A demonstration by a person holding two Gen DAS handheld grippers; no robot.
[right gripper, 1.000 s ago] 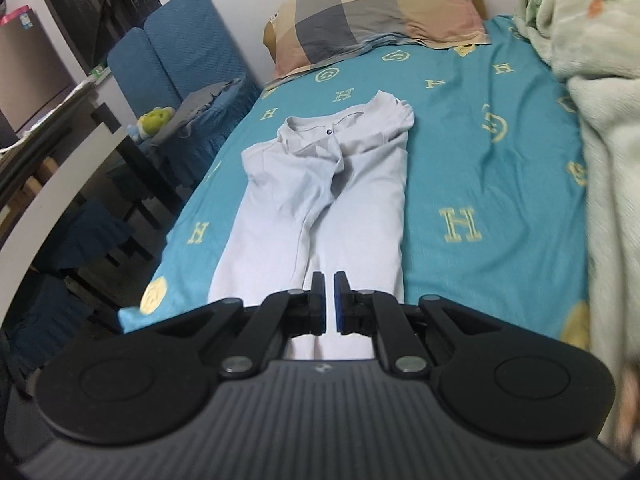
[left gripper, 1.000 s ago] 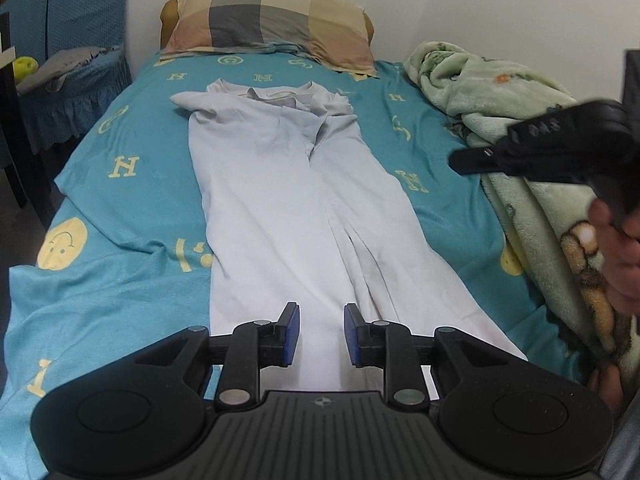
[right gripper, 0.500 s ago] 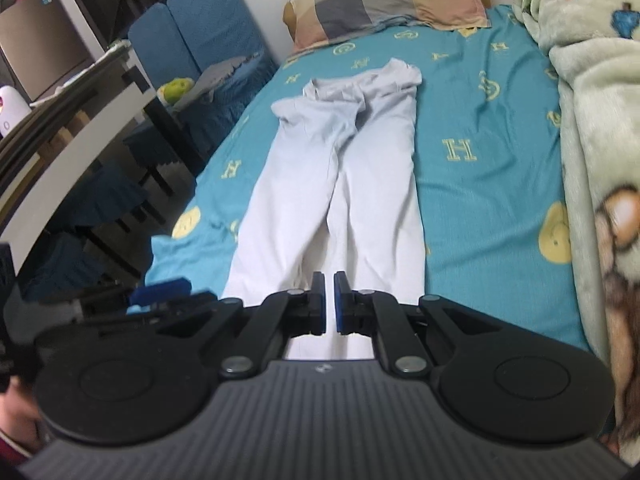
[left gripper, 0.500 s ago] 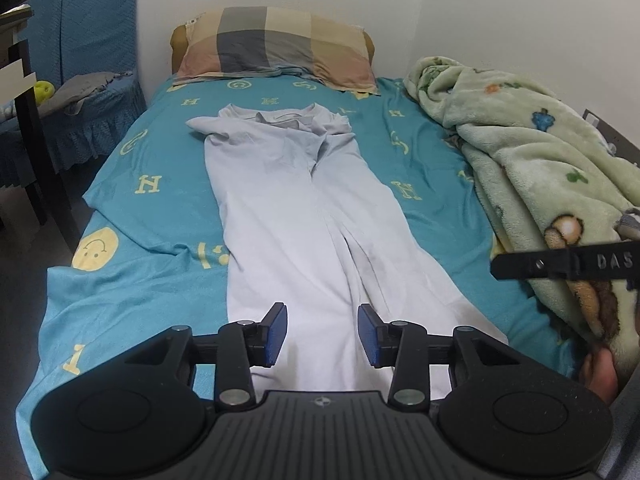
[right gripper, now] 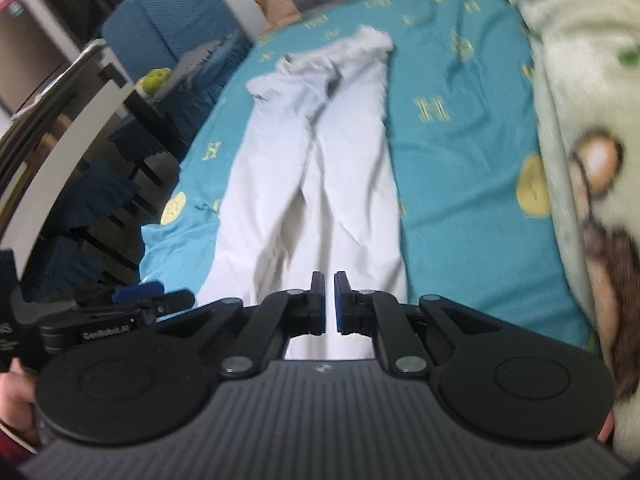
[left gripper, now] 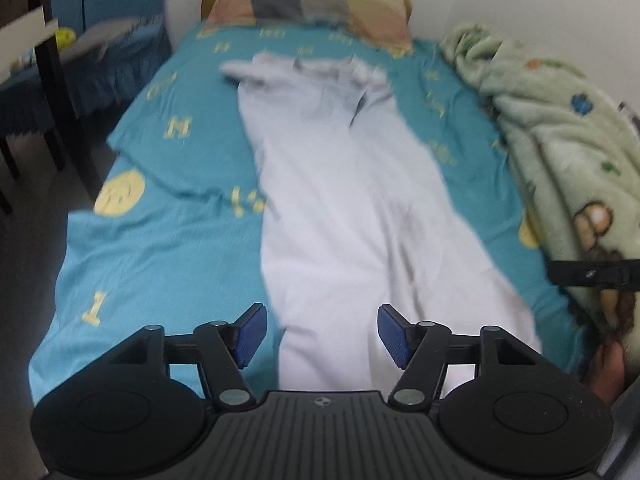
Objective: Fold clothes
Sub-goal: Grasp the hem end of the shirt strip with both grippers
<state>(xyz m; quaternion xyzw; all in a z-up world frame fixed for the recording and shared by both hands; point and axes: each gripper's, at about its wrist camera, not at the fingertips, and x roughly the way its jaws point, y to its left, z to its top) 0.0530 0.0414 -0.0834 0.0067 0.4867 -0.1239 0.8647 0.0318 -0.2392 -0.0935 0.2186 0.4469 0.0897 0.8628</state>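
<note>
You are holding the left gripper above the near end of the white trousers; its jaws are standing wide apart, having just been opening, with nothing pressed between the blue pads; the trousers are lying flat along the teal bedsheet, waistband toward the checked pillow, legs reaching toward you; you are keeping the right gripper nearly closed on nothing, hovering over the leg ends; the green fleece blanket is lying bunched along the sheet's right side.
</note>
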